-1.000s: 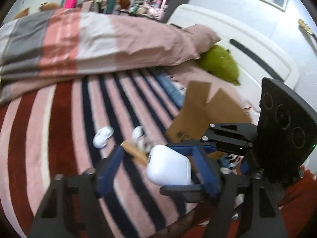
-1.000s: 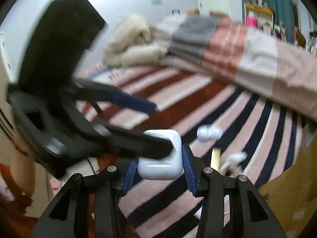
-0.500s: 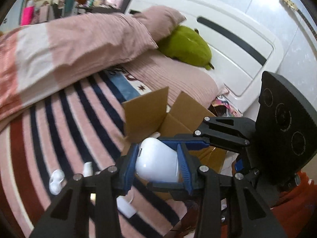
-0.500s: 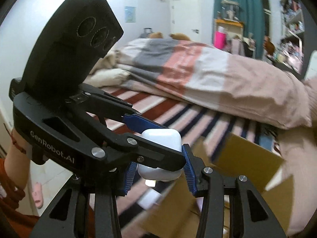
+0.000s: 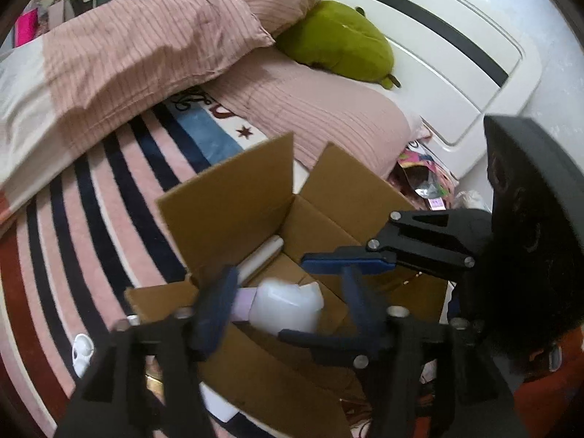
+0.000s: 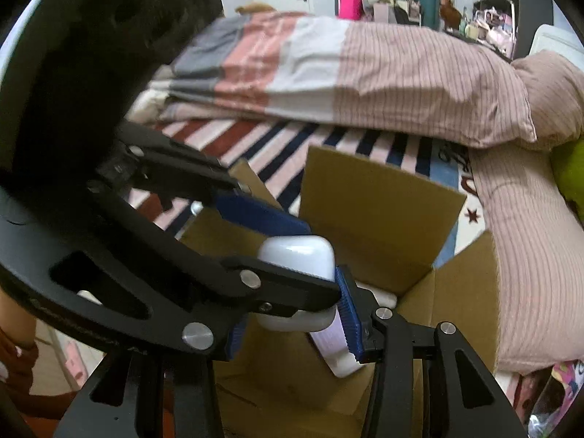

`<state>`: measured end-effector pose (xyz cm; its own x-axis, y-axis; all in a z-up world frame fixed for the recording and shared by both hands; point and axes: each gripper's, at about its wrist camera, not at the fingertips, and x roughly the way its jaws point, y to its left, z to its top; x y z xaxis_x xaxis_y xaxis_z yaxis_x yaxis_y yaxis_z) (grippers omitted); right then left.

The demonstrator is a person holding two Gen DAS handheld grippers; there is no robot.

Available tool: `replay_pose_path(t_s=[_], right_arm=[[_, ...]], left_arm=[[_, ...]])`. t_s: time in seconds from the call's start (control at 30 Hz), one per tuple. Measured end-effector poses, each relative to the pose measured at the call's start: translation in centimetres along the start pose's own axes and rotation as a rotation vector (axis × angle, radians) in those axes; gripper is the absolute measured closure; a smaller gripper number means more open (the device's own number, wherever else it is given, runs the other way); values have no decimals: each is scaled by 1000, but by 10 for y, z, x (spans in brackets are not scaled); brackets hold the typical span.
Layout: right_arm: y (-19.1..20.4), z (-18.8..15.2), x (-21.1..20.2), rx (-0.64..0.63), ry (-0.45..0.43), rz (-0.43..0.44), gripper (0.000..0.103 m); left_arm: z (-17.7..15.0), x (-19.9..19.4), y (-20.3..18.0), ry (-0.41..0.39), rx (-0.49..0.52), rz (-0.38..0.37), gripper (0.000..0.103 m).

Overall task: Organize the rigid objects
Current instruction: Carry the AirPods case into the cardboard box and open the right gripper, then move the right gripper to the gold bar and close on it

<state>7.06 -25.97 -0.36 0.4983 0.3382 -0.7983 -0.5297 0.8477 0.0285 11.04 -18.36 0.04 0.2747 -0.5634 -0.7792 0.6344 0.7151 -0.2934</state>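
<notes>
A small white skull-shaped piece (image 5: pixel 82 353) is seen at the far left of the left wrist view, lying on the pink, navy and dark-red striped blanket (image 5: pixel 91 219) of the bed. Further right, the open brown cardboard box (image 5: pixel 233 200) stands on that blanket with its flaps raised. Inside it, a white tube-like object (image 5: pixel 263 253) lies along the near wall. The glossy white rounded earbud case (image 5: pixel 286 306) is seen above the box opening, between the blue-padded jaws of both tools. The left gripper (image 5: pixel 288 304) is held with its jaws apart, clear of the case on both sides. The right gripper (image 6: pixel 292 315), crossing from the right in that view, is seen with its jaws spread too; whether a pad touches the case cannot be told. Behind, a green plush toy (image 5: pixel 339 43) rests against the white headboard (image 5: pixel 456 54).
</notes>
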Motion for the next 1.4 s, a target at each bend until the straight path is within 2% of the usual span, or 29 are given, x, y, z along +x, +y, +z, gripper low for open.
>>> replay_pose_path(t_s=[0.07, 0.13, 0.2, 0.33, 0.4, 0.53, 0.6, 0.63, 0.67, 0.73, 0.77, 0.83, 0.9, 0.97, 1.0, 1.07, 1.1, 1.13, 1.17, 1.3, 1.4], right_arm=[[0, -1, 1, 7, 2, -4, 61], [0, -1, -1, 8, 0, -3, 53], [6, 0, -10, -3, -38, -1, 44], [23, 4, -18, -37, -76, 22, 42], [50, 12, -24, -77, -116, 90, 42], [93, 21, -23, -138, -156, 170, 42], [117, 26, -14, -167, -148, 214, 42], [117, 26, -14, -167, -148, 214, 42], [137, 28, -1, -193, -125, 241, 42], [146, 27, 7, -200, -113, 247, 42], [161, 26, 30, -204, -68, 261, 42], [165, 25, 40, -201, -48, 263, 42], [169, 21, 62, -191, -6, 251, 42], [165, 15, 96, -158, 53, 199, 42], [156, 7, 125, -116, 117, 143, 43], [152, 5, 134, -102, 136, 120, 43], [147, 1, 143, -91, 152, 79, 45], [140, 0, 155, -80, 159, 25, 48], [137, 0, 159, -78, 161, 6, 55], [124, 2, 180, -101, 175, -32, 78], [127, 3, 181, -114, 173, -18, 79]], left_arm=[[-4, -9, 3, -22, 2, 19, 40], [-7, -20, 7, -51, -13, 37, 35], [-15, -34, 14, -87, -34, 56, 33], [-38, -70, 33, -163, -91, 167, 33], [-53, -86, 44, -195, -116, 209, 32], [-93, -115, 75, -247, -193, 281, 32], [-110, -122, 88, -262, -227, 306, 32], [-122, -125, 97, -266, -248, 326, 32], [-128, -125, 102, -267, -260, 337, 32], [-147, -126, 116, -266, -295, 359, 32], [-157, -125, 125, -265, -319, 372, 32], [-175, -121, 137, -252, -354, 405, 32], [-190, -117, 146, -241, -384, 416, 32], [-205, -114, 152, -244, -405, 393, 32], [-213, -113, 155, -249, -417, 384, 32], [-224, -110, 158, -247, -439, 386, 32], [-227, -108, 159, -245, -444, 384, 32], [-231, -106, 160, -244, -451, 374, 32], [-232, -105, 160, -245, -454, 366, 32], [-233, -102, 160, -241, -456, 353, 32], [-230, -100, 158, -241, -450, 345, 32]])
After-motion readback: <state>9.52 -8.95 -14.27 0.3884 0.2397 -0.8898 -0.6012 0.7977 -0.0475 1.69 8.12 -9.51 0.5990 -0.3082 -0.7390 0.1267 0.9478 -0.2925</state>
